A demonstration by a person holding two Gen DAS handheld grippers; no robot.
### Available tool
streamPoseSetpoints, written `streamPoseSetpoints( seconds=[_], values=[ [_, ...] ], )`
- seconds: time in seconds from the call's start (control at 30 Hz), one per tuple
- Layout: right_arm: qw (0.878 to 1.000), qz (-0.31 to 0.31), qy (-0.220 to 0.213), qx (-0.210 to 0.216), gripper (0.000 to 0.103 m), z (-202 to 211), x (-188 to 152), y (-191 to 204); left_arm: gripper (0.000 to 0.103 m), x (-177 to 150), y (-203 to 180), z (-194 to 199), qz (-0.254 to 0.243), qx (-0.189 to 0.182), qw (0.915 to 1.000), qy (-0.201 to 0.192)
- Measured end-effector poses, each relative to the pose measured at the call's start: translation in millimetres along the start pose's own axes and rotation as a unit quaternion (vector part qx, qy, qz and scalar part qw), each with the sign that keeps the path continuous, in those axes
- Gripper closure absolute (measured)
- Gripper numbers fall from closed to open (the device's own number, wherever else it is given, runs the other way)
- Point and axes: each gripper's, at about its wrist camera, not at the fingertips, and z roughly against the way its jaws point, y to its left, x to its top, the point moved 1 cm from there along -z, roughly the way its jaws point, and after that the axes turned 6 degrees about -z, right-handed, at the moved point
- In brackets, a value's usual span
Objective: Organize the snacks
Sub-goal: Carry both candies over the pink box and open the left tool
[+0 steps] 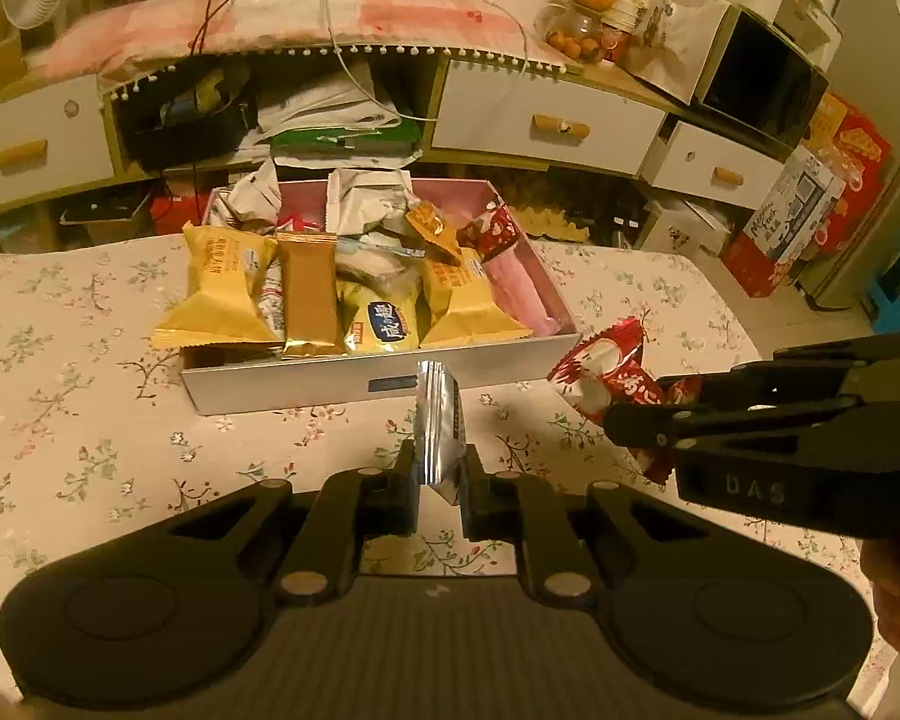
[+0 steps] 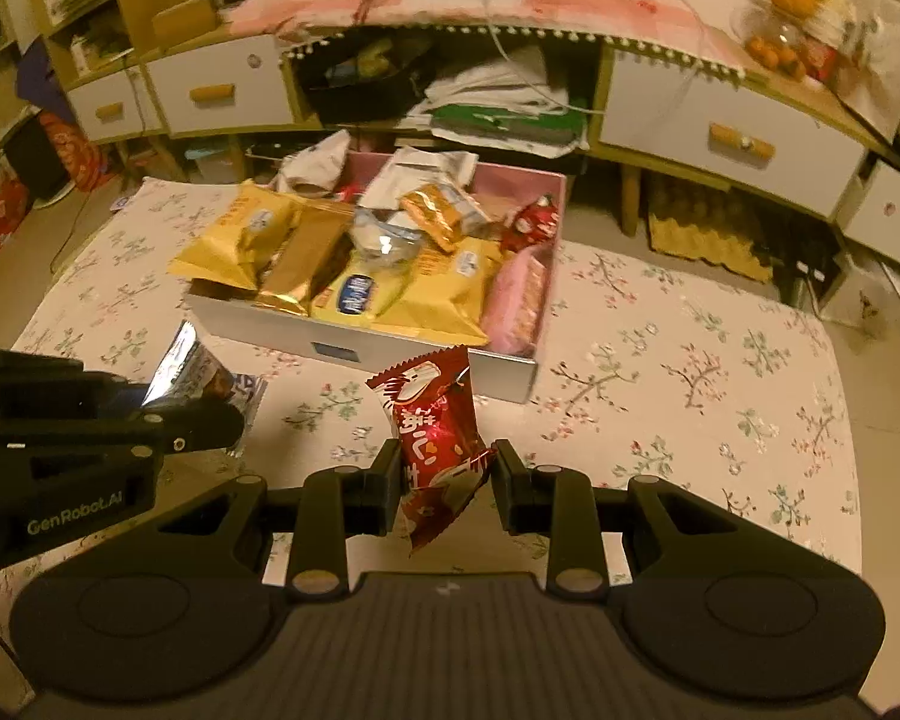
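Snack box (image 1: pixel 306 387) heaped full — drawer cabinet (image 1: pixel 546 126) behind the floral tablecloth (image 1: pixel 90 420)

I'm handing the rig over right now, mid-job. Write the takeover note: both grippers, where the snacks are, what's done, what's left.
Left gripper: jaws shut on a silver packet, held above the tablecloth.
Right gripper: jaws shut on a red snack packet, also in the air.
Box: sits ahead of both grippers on the floral tablecloth, already piled with yellow, brown and pink packets.
Done: most snacks are boxed.
Left: drop these two packets in the box; no other loose snacks visible on the tablecloth.
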Motion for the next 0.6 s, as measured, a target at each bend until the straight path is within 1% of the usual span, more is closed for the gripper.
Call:
streamPoseSetpoints(
  seconds=[0.37, 0.6],
  values=[
    [1.000, 0.020, -0.022, -0.005, 0.075, 9, 2, 15, 0.088, 4, 8, 11, 0.017, -0.014, 0.9995, -0.023],
    [0.999, 0.016, -0.037, -0.019, 0.075, 10, 5, 17, 0.088, 7, 13, 11, 0.022, -0.012, 0.9993, -0.027]
  ],
)
